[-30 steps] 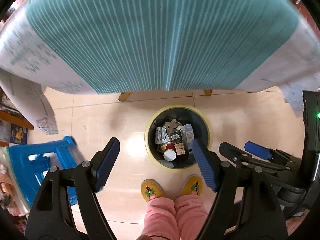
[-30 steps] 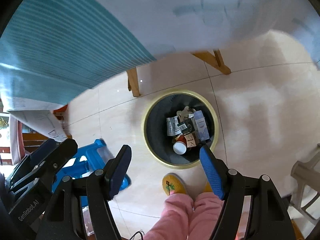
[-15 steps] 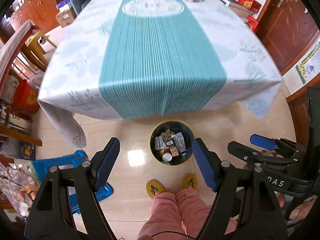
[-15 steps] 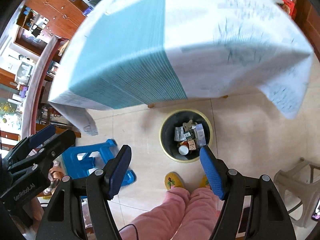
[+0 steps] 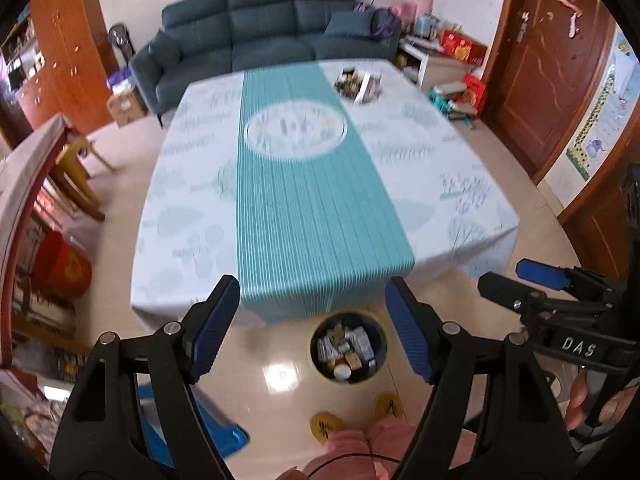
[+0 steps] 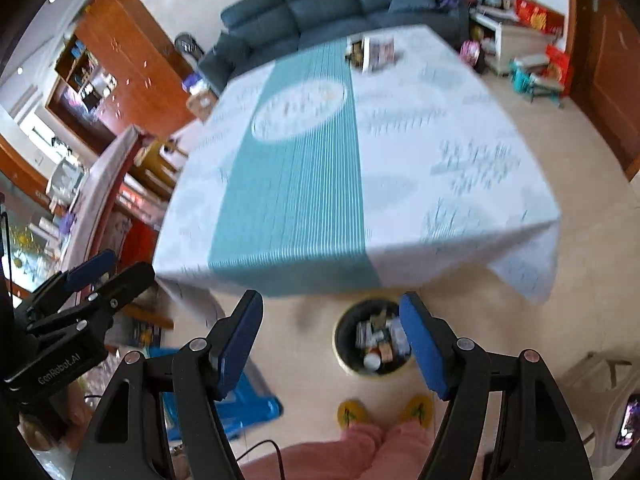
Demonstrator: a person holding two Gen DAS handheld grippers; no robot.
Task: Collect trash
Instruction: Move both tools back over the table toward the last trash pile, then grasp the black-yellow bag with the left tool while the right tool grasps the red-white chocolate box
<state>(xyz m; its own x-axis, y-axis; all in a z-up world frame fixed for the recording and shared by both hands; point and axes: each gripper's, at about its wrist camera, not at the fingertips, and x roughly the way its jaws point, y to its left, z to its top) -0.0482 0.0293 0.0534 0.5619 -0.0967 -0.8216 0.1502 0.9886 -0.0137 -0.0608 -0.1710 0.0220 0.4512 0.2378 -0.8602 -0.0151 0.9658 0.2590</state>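
Note:
A round trash bin (image 5: 316,350) with a yellow rim stands on the floor by the table's near edge, holding cartons, wrappers and a red cup; it also shows in the right wrist view (image 6: 344,356). My left gripper (image 5: 316,332) is open and empty, high above the bin. My right gripper (image 6: 332,336) is open and empty, also high above it. A pile of items (image 5: 356,82) lies at the table's far end, also seen from the right wrist (image 6: 370,54). The right gripper shows at the left view's right edge (image 5: 544,276).
The table has a white and teal striped cloth (image 5: 312,200). A blue plastic stool (image 6: 244,404) stands left of the bin. My yellow slippers (image 5: 326,426) are just before the bin. A dark sofa (image 5: 260,28) stands behind the table, wooden doors (image 5: 548,64) at right.
Both grippers have risen and tilted up from looking straight down at the bin. The whole table top and the room behind now show. Both stay open.

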